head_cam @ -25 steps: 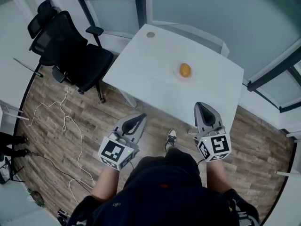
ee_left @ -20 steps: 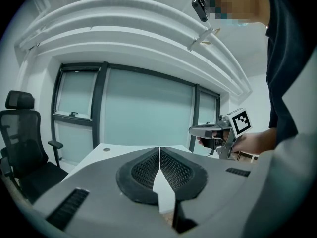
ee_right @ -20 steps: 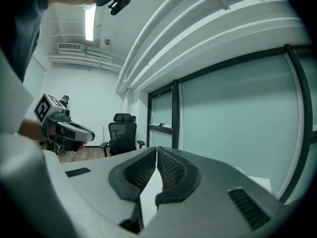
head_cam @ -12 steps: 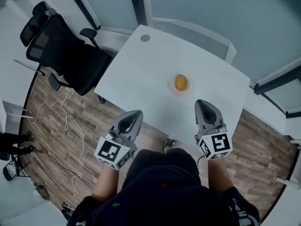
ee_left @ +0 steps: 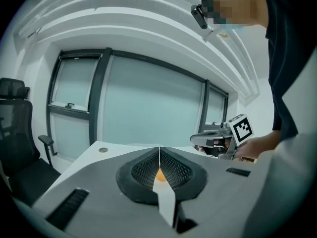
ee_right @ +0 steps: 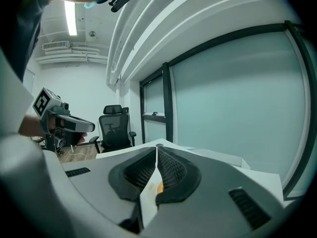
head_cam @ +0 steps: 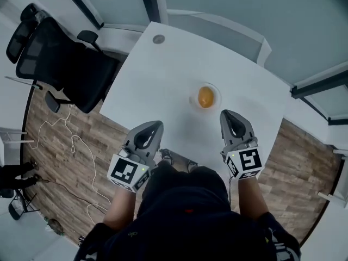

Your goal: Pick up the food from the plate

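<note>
Orange food (head_cam: 205,97) lies in clear shallow plate (head_cam: 217,98), sole content, plate near middle of white table (head_cam: 163,80). Left gripper (head_cam: 154,125) at plate's 7 o'clock, right gripper (head_cam: 228,113) at 5 o'clock, both near plate, not touching it. Both tongs pressed together, holding nothing. Black office chair (head_cam: 60,58) at table's 9 o'clock.

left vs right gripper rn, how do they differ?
Left gripper slants rightward toward the food, while right gripper leans only slightly leftward. Right gripper's tips sit nearer the plate, over the table; left gripper's are back at its near edge. Shared: both have fingers shut and empty, and neither touches the plate.
</note>
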A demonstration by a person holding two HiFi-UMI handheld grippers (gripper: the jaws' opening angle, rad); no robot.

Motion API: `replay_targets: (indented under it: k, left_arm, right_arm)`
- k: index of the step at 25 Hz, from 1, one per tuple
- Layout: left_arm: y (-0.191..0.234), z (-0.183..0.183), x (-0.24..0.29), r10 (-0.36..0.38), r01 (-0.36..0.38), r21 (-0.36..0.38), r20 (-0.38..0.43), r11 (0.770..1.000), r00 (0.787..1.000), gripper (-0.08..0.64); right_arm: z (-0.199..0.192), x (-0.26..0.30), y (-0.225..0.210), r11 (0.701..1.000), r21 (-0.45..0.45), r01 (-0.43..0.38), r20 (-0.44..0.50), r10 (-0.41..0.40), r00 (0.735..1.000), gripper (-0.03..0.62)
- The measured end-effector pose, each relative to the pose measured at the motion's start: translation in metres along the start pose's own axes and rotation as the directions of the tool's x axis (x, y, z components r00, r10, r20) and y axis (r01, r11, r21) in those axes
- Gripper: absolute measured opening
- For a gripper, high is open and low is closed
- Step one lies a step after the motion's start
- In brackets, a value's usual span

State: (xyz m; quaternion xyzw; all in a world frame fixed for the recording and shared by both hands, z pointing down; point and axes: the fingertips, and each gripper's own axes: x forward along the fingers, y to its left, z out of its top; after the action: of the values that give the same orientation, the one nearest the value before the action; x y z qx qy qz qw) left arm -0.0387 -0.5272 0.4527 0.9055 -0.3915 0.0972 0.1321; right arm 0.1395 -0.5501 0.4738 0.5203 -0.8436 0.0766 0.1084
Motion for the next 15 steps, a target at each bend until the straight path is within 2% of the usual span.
replay_targets:
  k: [6, 7, 8, 15]
  left_arm:
    - [0.034, 0.002, 0.03, -0.088, 0.088, 0.002, -0.027, 0.996, 0.996, 0.023]
    - [0.043, 0.0, 0.032, -0.091, 0.091, 0.002, -0.032, 0.996, 0.995, 0.023]
    - [0.052, -0.003, 0.032, -0.092, 0.092, -0.001, -0.038, 0.996, 0.995, 0.023]
    - [0.089, -0.02, 0.032, -0.079, 0.073, -0.09, -0.066, 0.993, 0.995, 0.023]
  right_arm:
    - [-0.033, 0.045, -0.016, 0.995, 0.032, 0.09, -0.148, -0.084, 0.985, 0.032]
    - [-0.043, 0.056, -0.018, 0.995, 0.037, 0.095, -0.181, -0.087, 0.98, 0.104]
    - [-0.053, 0.067, -0.019, 0.994, 0.043, 0.096, -0.215, -0.085, 0.973, 0.204]
    - [-0.131, 0.124, -0.027, 0.991, -0.012, 0.131, -0.381, -0.125, 0.916, 0.332]
